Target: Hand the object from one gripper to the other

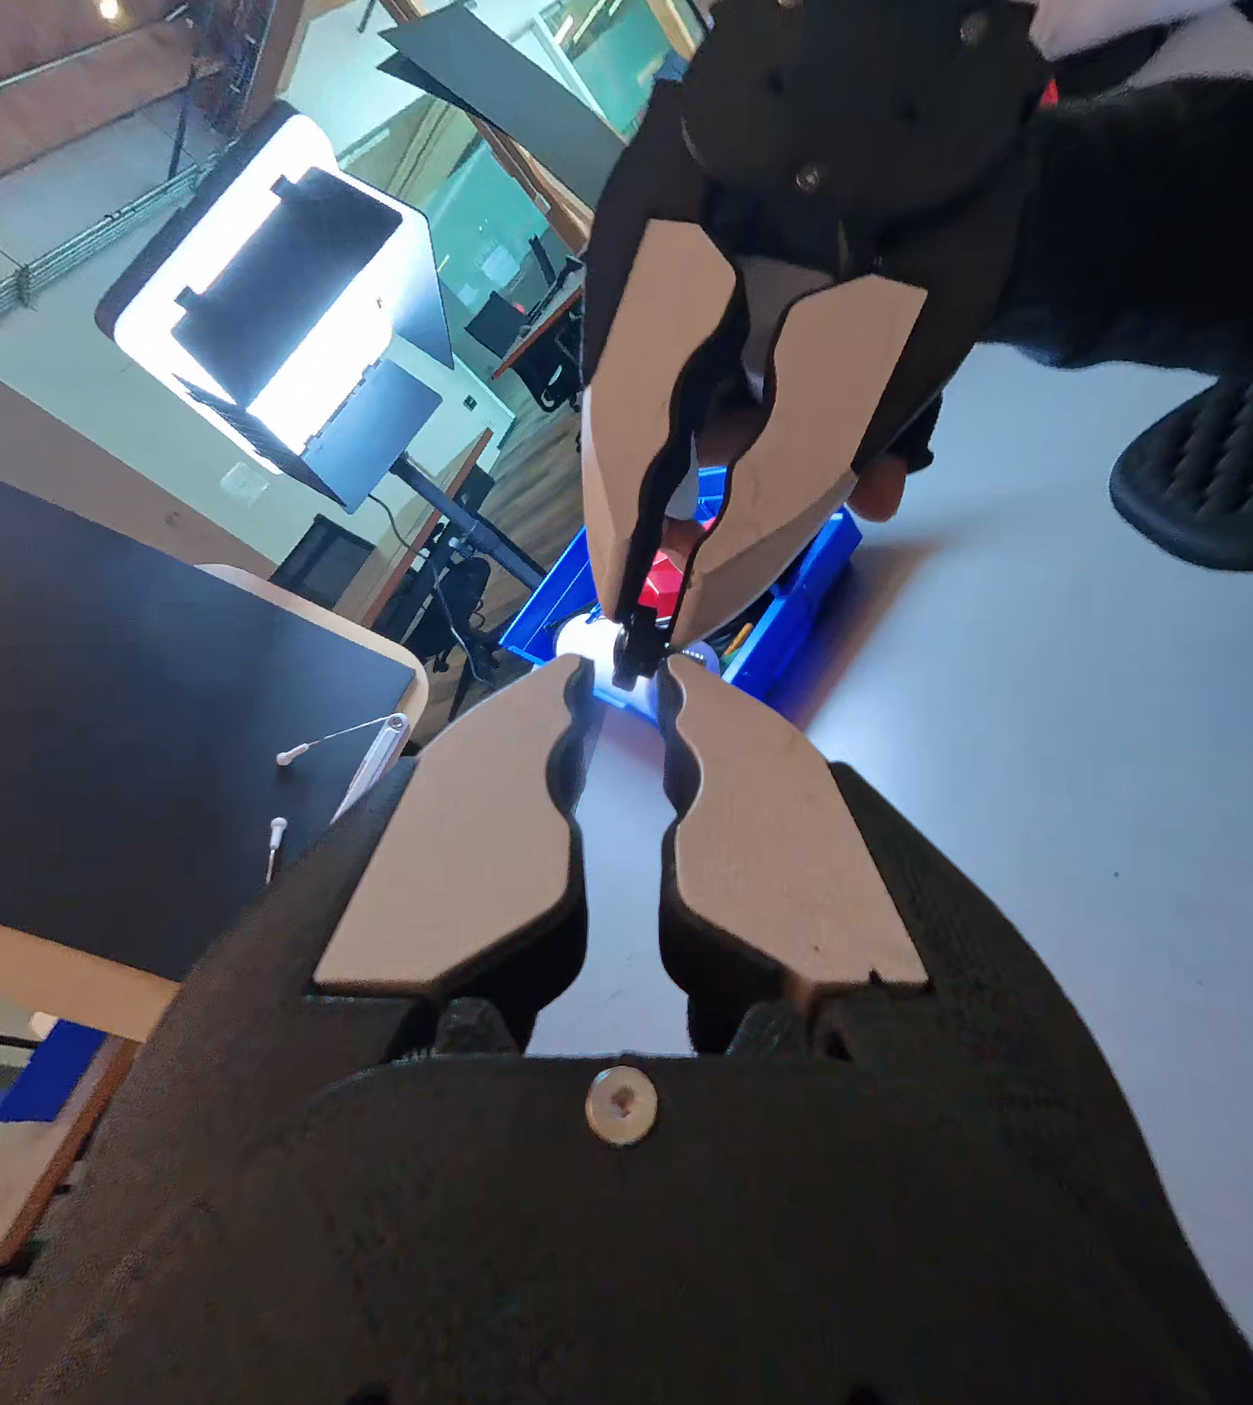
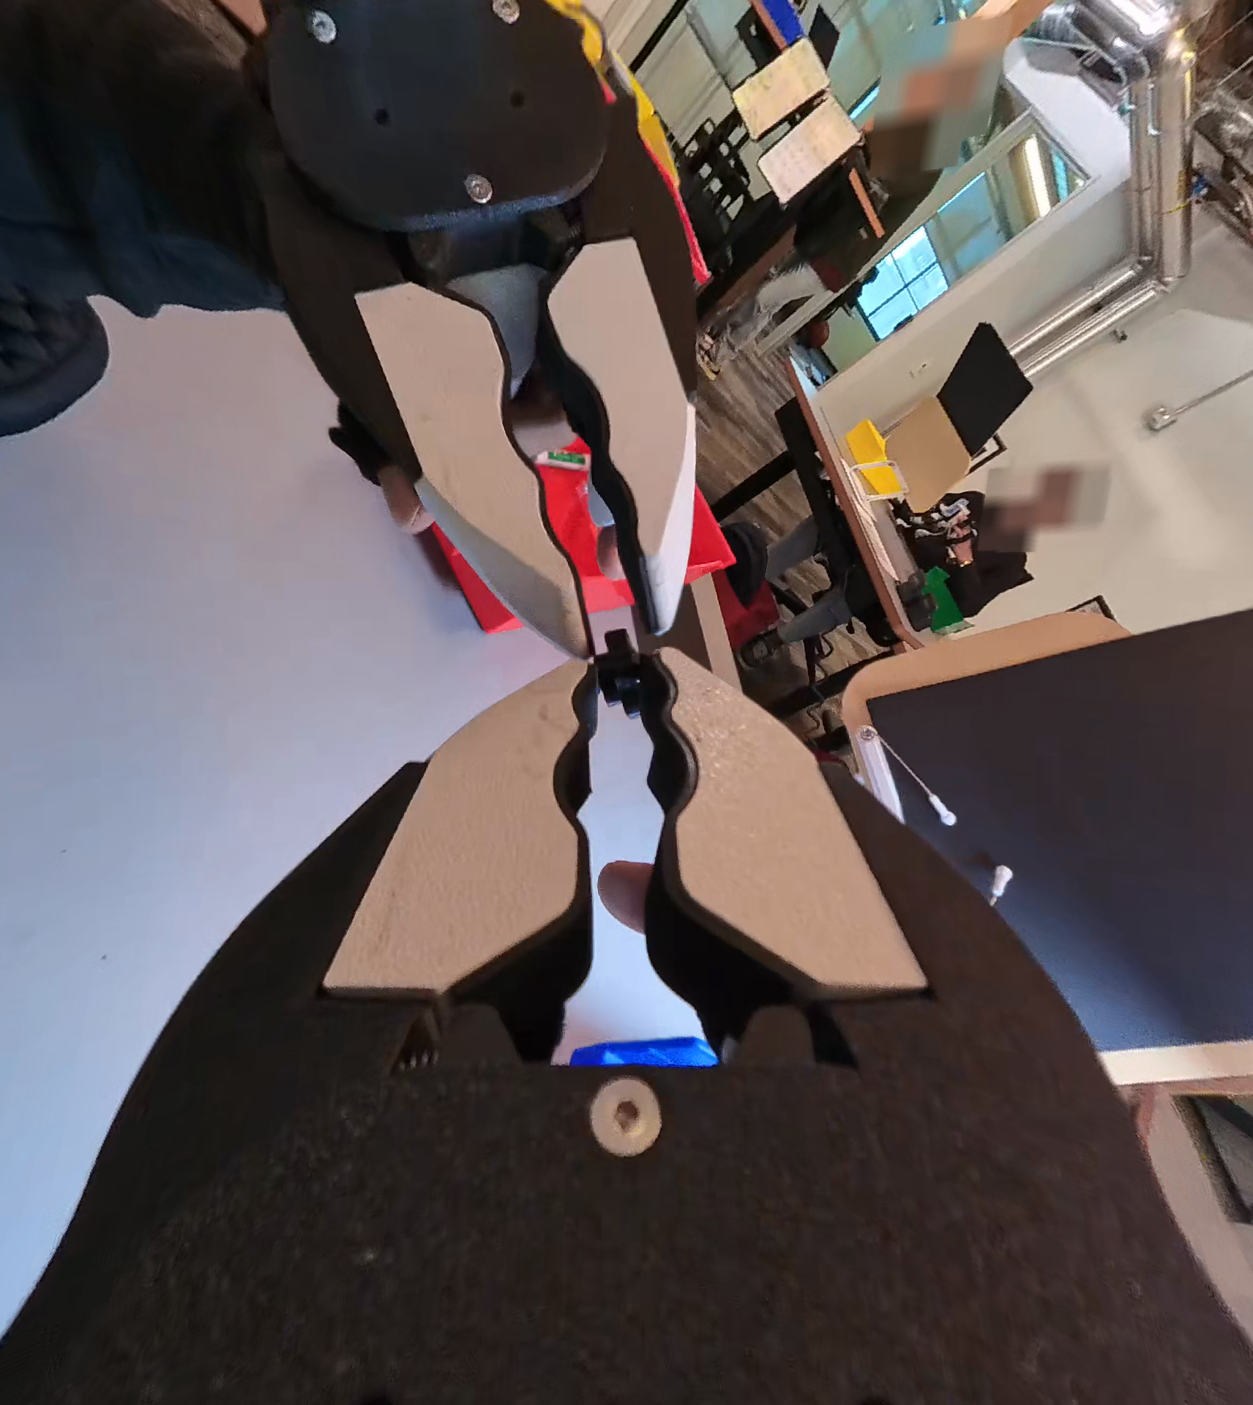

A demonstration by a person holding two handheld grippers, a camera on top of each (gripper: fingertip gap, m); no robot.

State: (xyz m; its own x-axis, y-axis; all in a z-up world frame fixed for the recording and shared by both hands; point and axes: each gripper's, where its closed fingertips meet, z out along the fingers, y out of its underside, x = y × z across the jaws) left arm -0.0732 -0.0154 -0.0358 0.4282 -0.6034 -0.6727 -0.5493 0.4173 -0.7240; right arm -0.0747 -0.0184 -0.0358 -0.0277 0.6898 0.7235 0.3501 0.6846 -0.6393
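The right tool point(image 2: 627, 669) pinches a small black clip-like part point(image 2: 620, 673) at its tips; the left tool point(image 1: 627, 669) stands parted around it, above the white counter point(image 1: 1064, 760).

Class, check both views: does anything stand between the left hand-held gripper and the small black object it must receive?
Nothing visible does. The small black object is pinched in the right hand-held gripper and sits right at the tips of the left hand-held gripper, which is open. No other thing lies between them.
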